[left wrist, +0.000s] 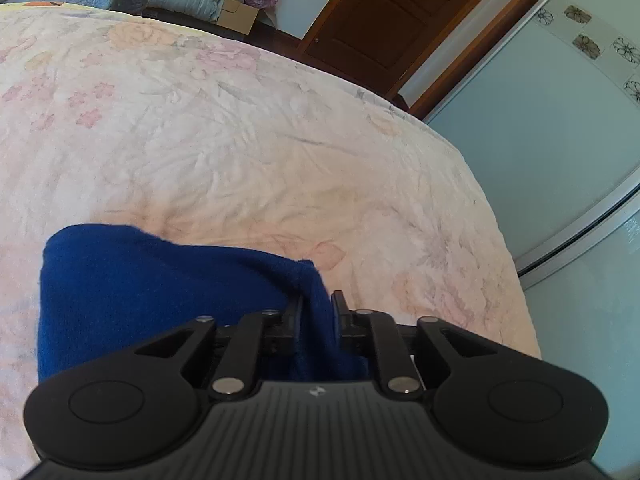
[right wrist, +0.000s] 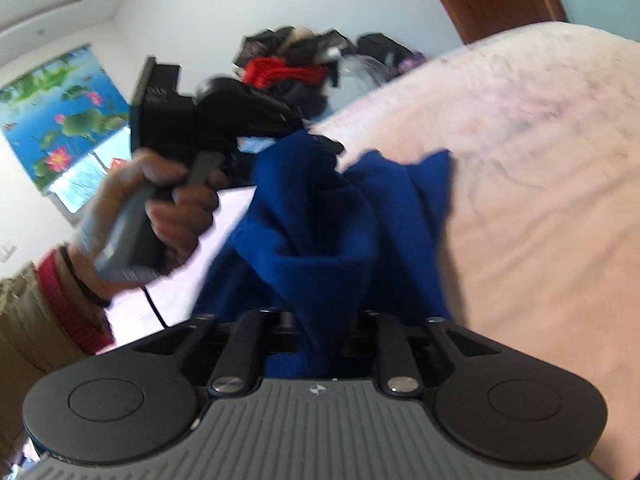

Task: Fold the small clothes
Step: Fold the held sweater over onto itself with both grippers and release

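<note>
Blue cloth (left wrist: 160,288) sits at the near edge of the bed (left wrist: 240,140), partly lifted off the floral cover, bunched rather than flat. Left gripper (left wrist: 318,308) has its jaws narrow, pinching a fold of the cloth; fabric runs up between the fingers and back toward the body. It looks held there to keep one corner fixed while the other end gets moved.

In the right wrist view the right gripper (right wrist: 320,320) has cloth (right wrist: 320,220) piled between its fingers, but that view is blurred and the tips are buried in fabric. I cannot tell whether the pads press or stand loose. The person's left hand (right wrist: 168,208) squeezes the other tool's handle, its tip at the cloth's top corner.

Judgement: fold midway, cloth slung between both tools; a loose right grip could drop that end.
</note>
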`<state>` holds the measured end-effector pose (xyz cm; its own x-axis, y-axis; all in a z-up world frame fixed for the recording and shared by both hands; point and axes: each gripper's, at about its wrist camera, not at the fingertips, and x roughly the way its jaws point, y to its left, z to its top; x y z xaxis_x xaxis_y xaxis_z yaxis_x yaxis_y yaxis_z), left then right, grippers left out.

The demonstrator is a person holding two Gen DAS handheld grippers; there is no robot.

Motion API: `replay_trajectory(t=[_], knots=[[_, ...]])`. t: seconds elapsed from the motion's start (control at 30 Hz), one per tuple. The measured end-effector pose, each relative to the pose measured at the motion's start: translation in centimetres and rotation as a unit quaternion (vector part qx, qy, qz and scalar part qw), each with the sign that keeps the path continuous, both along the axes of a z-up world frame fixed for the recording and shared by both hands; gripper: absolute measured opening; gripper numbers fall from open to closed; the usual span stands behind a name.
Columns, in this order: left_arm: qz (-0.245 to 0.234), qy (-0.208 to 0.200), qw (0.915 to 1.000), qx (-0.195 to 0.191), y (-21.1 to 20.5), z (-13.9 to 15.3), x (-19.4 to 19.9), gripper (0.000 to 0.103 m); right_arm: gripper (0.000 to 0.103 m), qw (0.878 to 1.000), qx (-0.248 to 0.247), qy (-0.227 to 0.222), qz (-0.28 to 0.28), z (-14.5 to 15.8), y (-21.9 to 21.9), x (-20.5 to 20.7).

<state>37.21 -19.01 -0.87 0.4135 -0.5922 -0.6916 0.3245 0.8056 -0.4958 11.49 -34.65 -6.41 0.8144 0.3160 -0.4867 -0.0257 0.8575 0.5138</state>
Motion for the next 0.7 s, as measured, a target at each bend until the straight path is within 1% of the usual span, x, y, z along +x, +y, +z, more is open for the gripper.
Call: replay_trajectory(t=[0.03, 0.07, 0.13, 0.2, 0.23, 0.27, 0.3, 0.37, 0.4, 0.47, 0.53, 0.57, 0.63, 0.7], knots=[[0.004, -0.002, 1.0000, -0.002, 0.2, 0.2, 0.0, 0.022, 0.056, 1.000, 0.002, -0.001, 0.000, -0.1, -0.2, -0.3], [0.007, -0.007, 0.9999, -0.010, 0.5, 0.4, -0.1, 0.024, 0.061, 1.000, 0.007, -0.003, -0.001, -0.3, -0.5, -0.5], [0.018, -0.017, 0.9994, -0.026, 1.6, 1.0, -0.3, 0.027, 0.062, 1.000, 0.013, -0.001, -0.001, -0.4, -1.2, -0.6], [0.036, -0.027, 0.9988, -0.019, 3.0, 1.8, -0.6, 0.034, 0.061, 1.000, 0.013, 0.008, -0.013, -0.4, -1.9, -1.1], [0.041, -0.040, 0.9983, -0.013, 3.7, 2.2, -0.9, 0.047, 0.061, 1.000, 0.014, 0.008, -0.020, -0.2, -2.4, -1.3], [0.048, -0.056, 0.9973, -0.003, 4.5, 2.5, -1.4, 0.066, 0.062, 1.000, 0.008, 0.000, -0.029, 0.2, -2.8, -1.7], [0.060, -0.071, 0.9957, 0.012, 5.3, 2.9, -1.9, 0.072, 0.063, 0.999, -0.011, -0.015, -0.042, 1.0, -3.1, -1.8], [0.068, -0.103, 0.9919, 0.029, 6.7, 3.6, -3.2, 0.074, 0.063, 0.996, -0.060, -0.043, -0.051, 3.0, -3.3, -1.1], [0.066, -0.114, 0.9905, 0.040, 7.2, 3.8, -4.0, 0.074, 0.064, 0.995, -0.076, -0.053, -0.041, 3.9, -3.3, -0.1], [0.069, -0.123, 0.9884, 0.058, 7.9, 3.8, -5.5, 0.074, 0.073, 0.993, -0.098, -0.062, -0.009, 5.1, -3.1, 2.7], [0.052, -0.137, 0.9866, 0.072, 8.1, 3.5, -7.3, 0.074, 0.073, 0.992, -0.110, -0.059, 0.015, 5.3, -2.8, 6.0], [0.047, -0.142, 0.9854, 0.080, 8.0, 3.3, -8.0, 0.074, 0.073, 0.992, -0.109, -0.053, 0.025, 5.2, -2.7, 7.7], [0.042, -0.148, 0.9830, 0.100, 7.6, 2.6, -9.3, 0.074, 0.072, 0.995, -0.085, -0.026, 0.038, 4.3, -2.7, 11.2], [0.036, -0.150, 0.9815, 0.114, 7.2, 1.9, -10.0, 0.074, 0.061, 0.997, -0.053, 0.005, 0.049, 3.2, -2.6, 13.7]])
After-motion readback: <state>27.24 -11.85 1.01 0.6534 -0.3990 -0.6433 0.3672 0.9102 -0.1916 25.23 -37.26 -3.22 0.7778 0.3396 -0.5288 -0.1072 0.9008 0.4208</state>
